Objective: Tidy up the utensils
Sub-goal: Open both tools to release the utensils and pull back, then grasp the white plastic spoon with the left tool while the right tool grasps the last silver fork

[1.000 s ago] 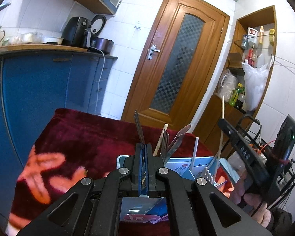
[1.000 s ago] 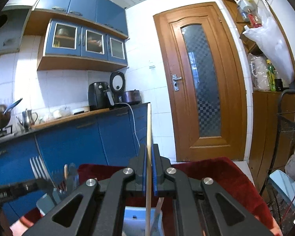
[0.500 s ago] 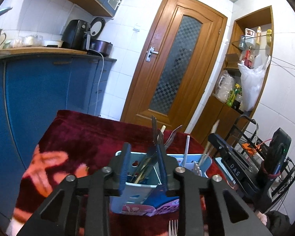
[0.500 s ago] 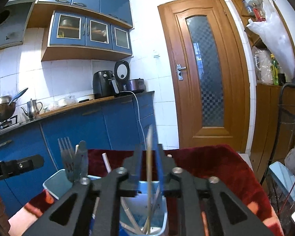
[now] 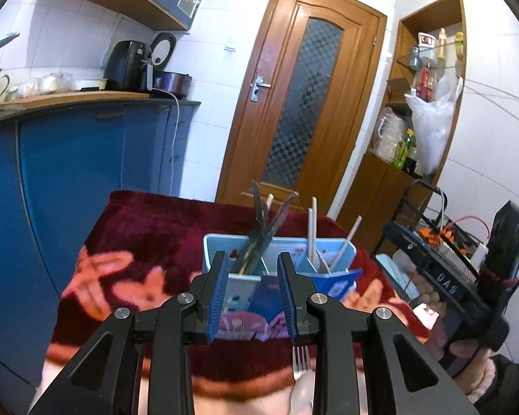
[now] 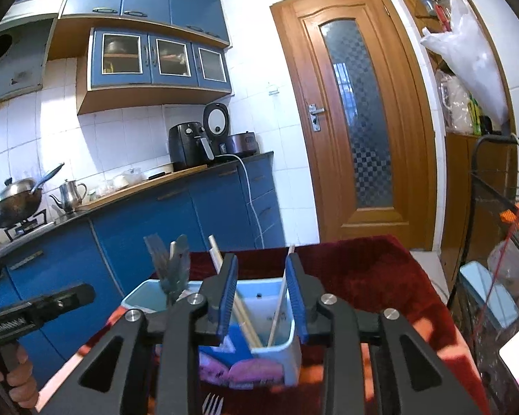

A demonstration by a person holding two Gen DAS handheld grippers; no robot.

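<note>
Utensils: forks, knives, chopsticks stand upright in light blue caddy (image 5: pixel 280 245) on red blanket (image 5: pixel 148 228).

Left wrist view: left gripper (image 5: pixel 252 287) just short of caddy, jaws just opened, parted, nothing between. Metal cutlery (image 5: pixel 259 238) in caddy's left compartment, chopsticks (image 5: pixel 311 231) in right. Loose fork (image 5: pixel 301 366) lies nearer than caddy.

Right wrist view: right gripper (image 6: pixel 262 302) before caddy, jaws just opening, empty; released chopstick (image 6: pixel 281 302) leans inside. Judgement: fork stiff, slippery; take by mid handle.

A home kitchen. Blue cabinets (image 6: pixel 162 57) hang on white tiled walls above a counter (image 6: pixel 176 176) carrying an air fryer (image 6: pixel 187 145), a kettle (image 6: pixel 69 192) and a wok (image 6: pixel 15 204) on the stove. A wooden door (image 6: pixel 356 117) stands beside pantry shelves (image 5: pixel 429 79).
</note>
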